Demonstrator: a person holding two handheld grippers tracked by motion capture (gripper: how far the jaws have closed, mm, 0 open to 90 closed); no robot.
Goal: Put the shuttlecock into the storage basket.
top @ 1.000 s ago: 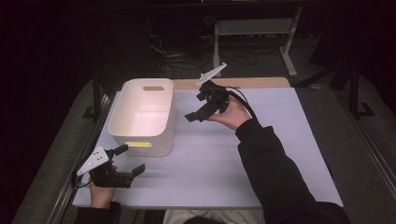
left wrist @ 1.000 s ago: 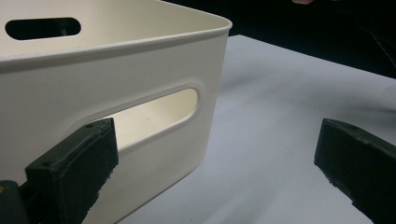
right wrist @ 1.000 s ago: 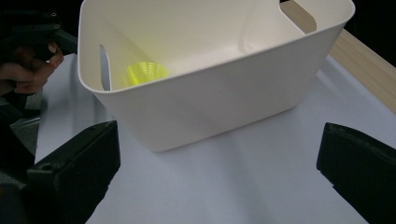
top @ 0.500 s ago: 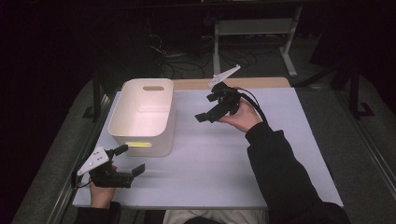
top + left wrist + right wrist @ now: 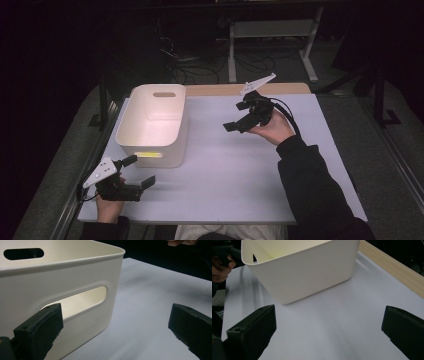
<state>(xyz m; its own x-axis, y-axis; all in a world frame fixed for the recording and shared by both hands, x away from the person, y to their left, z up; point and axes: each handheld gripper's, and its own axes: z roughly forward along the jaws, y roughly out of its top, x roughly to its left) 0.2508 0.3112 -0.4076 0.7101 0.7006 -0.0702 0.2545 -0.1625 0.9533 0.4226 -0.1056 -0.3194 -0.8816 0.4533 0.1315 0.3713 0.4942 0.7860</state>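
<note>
A cream plastic tub with slotted handles (image 5: 152,125) sits on the pale counter (image 5: 225,170), the left gripper (image 5: 136,172) just before it, the right gripper (image 5: 237,116) beside it, both jaws apart, empty.

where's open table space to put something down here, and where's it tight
Most room: the pale tabletop between the white plastic bin and the right gripper, and the near edge right of the left gripper. Tight: the gap between the left gripper and the bin's near wall, and the strip left of the bin.
</note>
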